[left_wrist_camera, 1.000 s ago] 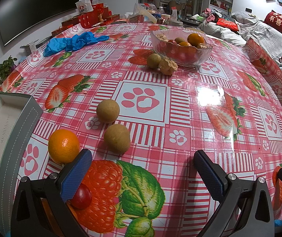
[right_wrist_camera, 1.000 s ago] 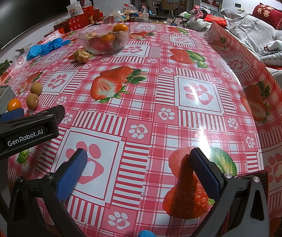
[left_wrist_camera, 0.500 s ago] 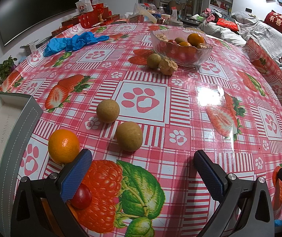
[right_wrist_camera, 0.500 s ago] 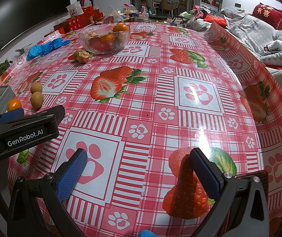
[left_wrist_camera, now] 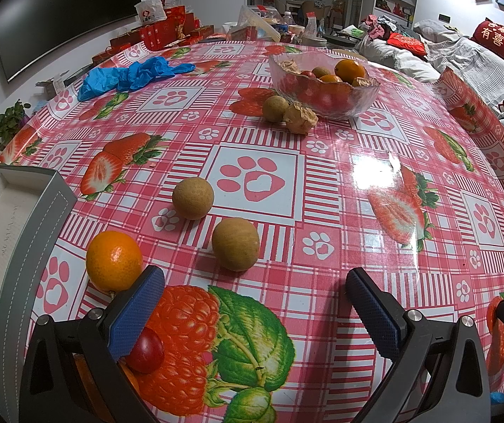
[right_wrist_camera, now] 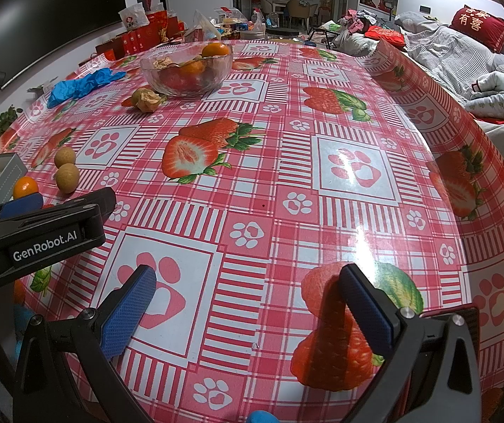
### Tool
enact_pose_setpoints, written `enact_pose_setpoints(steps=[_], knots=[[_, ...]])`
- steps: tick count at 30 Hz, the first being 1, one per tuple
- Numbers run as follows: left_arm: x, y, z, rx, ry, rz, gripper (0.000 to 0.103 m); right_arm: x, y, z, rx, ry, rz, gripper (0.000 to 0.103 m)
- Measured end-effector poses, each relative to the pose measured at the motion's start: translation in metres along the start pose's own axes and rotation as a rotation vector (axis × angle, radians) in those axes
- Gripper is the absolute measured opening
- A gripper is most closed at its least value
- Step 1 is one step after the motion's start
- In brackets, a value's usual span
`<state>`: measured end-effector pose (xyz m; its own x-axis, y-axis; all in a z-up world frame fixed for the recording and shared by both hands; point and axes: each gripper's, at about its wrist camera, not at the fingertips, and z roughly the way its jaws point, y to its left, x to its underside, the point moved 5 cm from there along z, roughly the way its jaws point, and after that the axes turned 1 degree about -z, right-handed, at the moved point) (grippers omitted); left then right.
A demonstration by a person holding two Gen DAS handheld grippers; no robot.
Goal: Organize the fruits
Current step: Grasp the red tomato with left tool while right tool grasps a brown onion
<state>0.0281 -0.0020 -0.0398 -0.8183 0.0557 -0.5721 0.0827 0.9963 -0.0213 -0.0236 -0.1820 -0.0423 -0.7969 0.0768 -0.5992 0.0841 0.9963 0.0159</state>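
Both hand-held grippers, left (left_wrist_camera: 252, 292) and right (right_wrist_camera: 246, 292), hang spread and empty over the worktop (right_wrist_camera: 322, 211). Two longans (left_wrist_camera: 236, 244) and an orange (left_wrist_camera: 114, 261) lie at ten o'clock beside a grey tray (left_wrist_camera: 22, 229); the glass bowl (left_wrist_camera: 322, 88) stands at twelve o'clock.

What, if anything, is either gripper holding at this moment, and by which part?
Nothing is held. The left gripper and the right gripper are both open, with only tablecloth between their fingers.
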Motion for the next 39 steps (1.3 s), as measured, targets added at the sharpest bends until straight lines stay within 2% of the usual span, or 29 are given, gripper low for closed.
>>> enact_pose_setpoints(steps=[5,7,8,12,15,18,24,30,32,39], knots=[[0.002,-0.003,-0.007,0.019,0.084,0.012,0.103,0.0,0.0,0.0,0.0,0.0,0.0,0.103],[-0.001,-0.002,-0.017,0.038,0.055,0.008,0.103,0.0,0.0,0.0,0.0,0.0,0.0,0.103],[-0.001,-0.001,-0.033,0.047,0.012,0.018,0.103,0.0,0.0,0.0,0.0,0.0,0.0,0.103],[0.009,0.021,-0.087,0.021,-0.107,0.054,0.103,0.0,0.0,0.0,0.0,0.0,0.0,0.103],[0.027,0.044,-0.111,0.02,-0.13,0.05,0.103,0.0,0.0,0.0,0.0,0.0,0.0,0.103],[0.054,0.07,-0.123,-0.007,-0.111,0.051,0.103,0.0,0.0,0.0,0.0,0.0,0.0,0.103],[0.106,0.093,-0.114,-0.028,-0.029,0.059,0.103,0.0,0.0,0.0,0.001,0.0,0.0,0.103],[0.119,0.091,-0.092,-0.019,0.032,0.055,0.103,0.0,0.0,0.001,0.001,0.0,0.0,0.103],[0.121,0.094,-0.089,0.022,0.038,0.019,0.103,0.0,0.001,0.001,0.001,0.0,-0.001,0.103],[0.126,0.095,-0.092,0.028,-0.021,0.038,0.103,-0.001,0.001,0.001,0.001,0.0,0.0,0.103]])
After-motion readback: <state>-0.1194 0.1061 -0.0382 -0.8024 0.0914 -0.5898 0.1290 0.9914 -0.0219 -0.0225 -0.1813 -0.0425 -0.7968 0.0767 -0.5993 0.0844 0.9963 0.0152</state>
